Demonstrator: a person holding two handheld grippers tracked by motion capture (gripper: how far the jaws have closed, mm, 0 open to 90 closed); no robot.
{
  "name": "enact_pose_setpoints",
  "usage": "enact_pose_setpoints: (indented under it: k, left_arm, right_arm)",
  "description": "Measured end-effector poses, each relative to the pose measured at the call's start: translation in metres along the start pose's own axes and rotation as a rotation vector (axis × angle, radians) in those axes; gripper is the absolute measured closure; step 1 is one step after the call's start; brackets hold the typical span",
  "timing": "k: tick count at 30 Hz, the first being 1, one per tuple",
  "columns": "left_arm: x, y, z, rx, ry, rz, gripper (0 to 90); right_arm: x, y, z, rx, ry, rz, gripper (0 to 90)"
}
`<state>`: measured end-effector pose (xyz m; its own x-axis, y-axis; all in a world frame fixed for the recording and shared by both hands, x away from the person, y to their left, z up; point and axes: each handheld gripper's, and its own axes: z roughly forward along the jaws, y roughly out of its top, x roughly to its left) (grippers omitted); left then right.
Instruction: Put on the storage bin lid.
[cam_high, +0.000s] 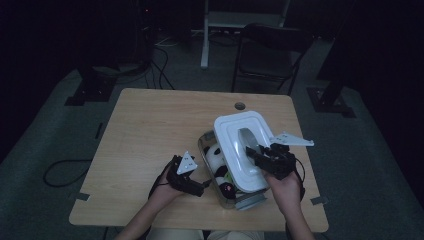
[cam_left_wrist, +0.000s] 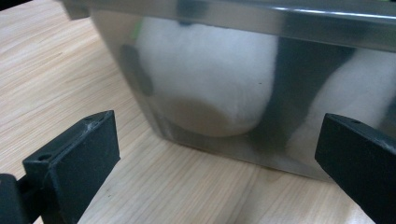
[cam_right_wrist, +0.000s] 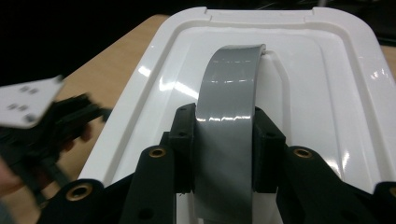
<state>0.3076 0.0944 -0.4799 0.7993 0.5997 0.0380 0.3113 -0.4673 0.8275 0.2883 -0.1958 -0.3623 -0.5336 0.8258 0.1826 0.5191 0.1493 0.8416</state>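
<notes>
A clear plastic box (cam_high: 248, 201) stands on the table's near right part with a black-and-white plush panda (cam_high: 215, 156) inside. A white lid (cam_high: 236, 134) hangs tilted over the box. My right gripper (cam_high: 256, 154) is shut on the lid's grey strap handle (cam_right_wrist: 228, 93), one pad on each side of it (cam_right_wrist: 223, 149). My left gripper (cam_high: 201, 188) sits low at the box's left side, open, its jaws wide apart (cam_left_wrist: 219, 154) and facing the box wall (cam_left_wrist: 299, 135). The panda's white fur (cam_left_wrist: 205, 79) shows through that wall. The left gripper (cam_right_wrist: 51, 123) also appears blurred beside the lid (cam_right_wrist: 327, 93).
The light wooden table (cam_high: 150, 130) has bare room to the left and back, with a small round cable hole (cam_high: 240, 106) near its far edge. A dark chair (cam_high: 267, 50) stands behind the table. Cables lie on the floor at the left.
</notes>
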Motion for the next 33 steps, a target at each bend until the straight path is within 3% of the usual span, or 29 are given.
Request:
enact_pose_setpoints:
  k: [4,9,16,22,27,33]
  left_arm:
    - [0.003,-0.004,-0.002,0.013,0.017,-0.007,0.5]
    - [0.006,-0.006,-0.009,0.009,0.035,-0.013,0.5]
    - [0.009,-0.012,-0.016,0.013,0.052,-0.028,0.4]
    - [0.009,-0.018,-0.018,0.015,0.051,-0.048,0.5]
    - [0.011,-0.02,-0.019,0.015,0.052,-0.056,0.5]
    - [0.01,-0.022,-0.02,0.011,0.051,-0.061,0.5]
  right_arm:
    - [0.01,-0.006,0.008,0.038,0.049,-0.015,67.5]
    - [0.019,-0.013,0.021,0.083,0.067,-0.028,67.5]
    - [0.024,-0.014,0.031,0.094,0.063,-0.031,67.5]
    - [0.031,-0.017,0.036,0.1,0.029,-0.07,67.6]
    - [0.026,-0.021,0.037,0.115,0.048,-0.043,67.6]
    - [0.03,-0.03,0.039,0.114,0.058,-0.061,67.9]
